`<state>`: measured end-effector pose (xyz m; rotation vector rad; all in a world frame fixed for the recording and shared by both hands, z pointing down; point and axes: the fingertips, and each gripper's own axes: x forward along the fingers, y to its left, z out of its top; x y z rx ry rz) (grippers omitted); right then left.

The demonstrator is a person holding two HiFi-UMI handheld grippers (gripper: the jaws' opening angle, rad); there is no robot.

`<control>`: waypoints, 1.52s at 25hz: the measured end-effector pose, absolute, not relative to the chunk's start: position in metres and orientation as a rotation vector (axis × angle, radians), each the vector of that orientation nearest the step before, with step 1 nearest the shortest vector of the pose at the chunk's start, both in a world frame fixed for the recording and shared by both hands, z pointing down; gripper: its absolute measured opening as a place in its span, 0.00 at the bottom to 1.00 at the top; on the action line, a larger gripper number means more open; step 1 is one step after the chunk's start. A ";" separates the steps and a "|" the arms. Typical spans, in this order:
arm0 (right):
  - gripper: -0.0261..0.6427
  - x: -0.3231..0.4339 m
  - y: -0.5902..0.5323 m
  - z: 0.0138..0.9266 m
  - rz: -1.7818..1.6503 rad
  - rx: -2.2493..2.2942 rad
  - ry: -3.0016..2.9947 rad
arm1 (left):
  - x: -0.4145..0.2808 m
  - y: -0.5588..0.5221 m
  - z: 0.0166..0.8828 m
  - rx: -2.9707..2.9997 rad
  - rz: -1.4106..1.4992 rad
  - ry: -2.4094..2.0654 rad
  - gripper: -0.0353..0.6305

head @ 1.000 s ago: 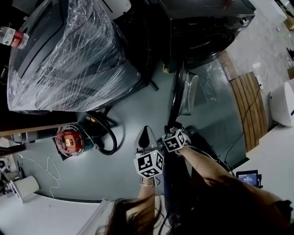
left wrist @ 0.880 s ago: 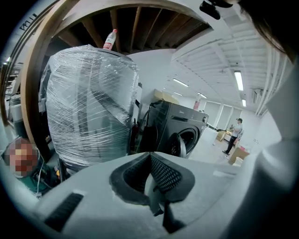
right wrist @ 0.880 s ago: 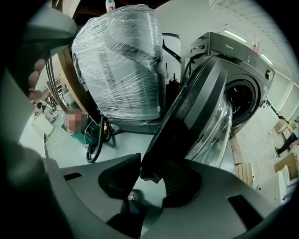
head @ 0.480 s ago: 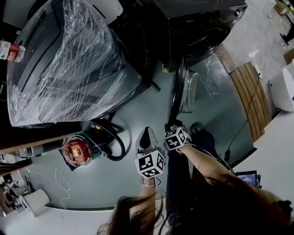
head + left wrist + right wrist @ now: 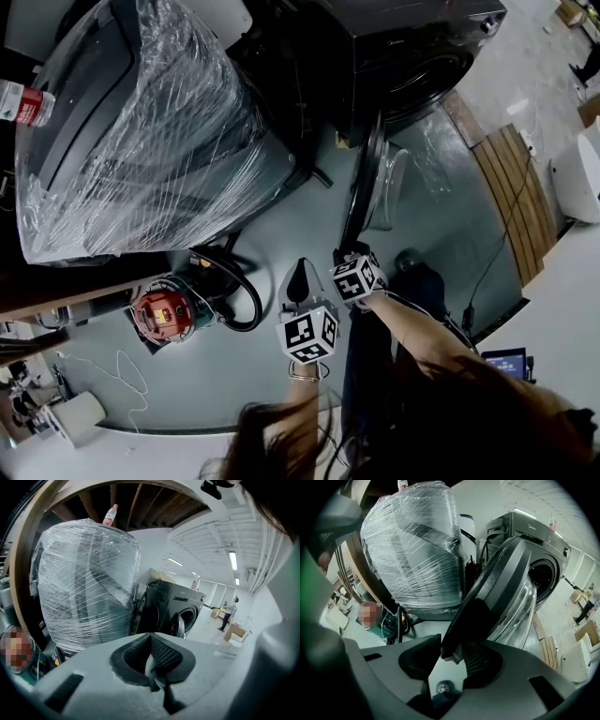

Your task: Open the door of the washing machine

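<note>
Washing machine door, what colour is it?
The washing machine door is black with clear glass; right gripper view shows it best.

The swung-out door (image 5: pixel 373 178) of the washing machine (image 5: pixel 412 56) splits the floor (image 5: pixel 300 220), with bare room on its left up to the film-wrapped appliance (image 5: pixel 141 141), hemmed lower down by a red canister (image 5: pixel 161 314) and its black hose (image 5: pixel 225 262), and a wooden pallet (image 5: pixel 506 202) bordering the open strip on its right.
</note>
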<state>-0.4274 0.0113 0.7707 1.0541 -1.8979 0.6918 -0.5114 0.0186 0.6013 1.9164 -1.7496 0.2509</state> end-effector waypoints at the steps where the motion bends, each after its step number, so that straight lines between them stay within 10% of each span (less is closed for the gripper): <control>1: 0.23 -0.431 0.010 0.770 0.695 1.057 -1.898 | -0.514 0.018 0.601 1.917 0.250 -1.750 0.07; 38: 0.23 -0.519 -0.036 0.771 0.665 0.984 -1.957 | -0.574 0.009 0.613 1.840 0.255 -1.807 0.07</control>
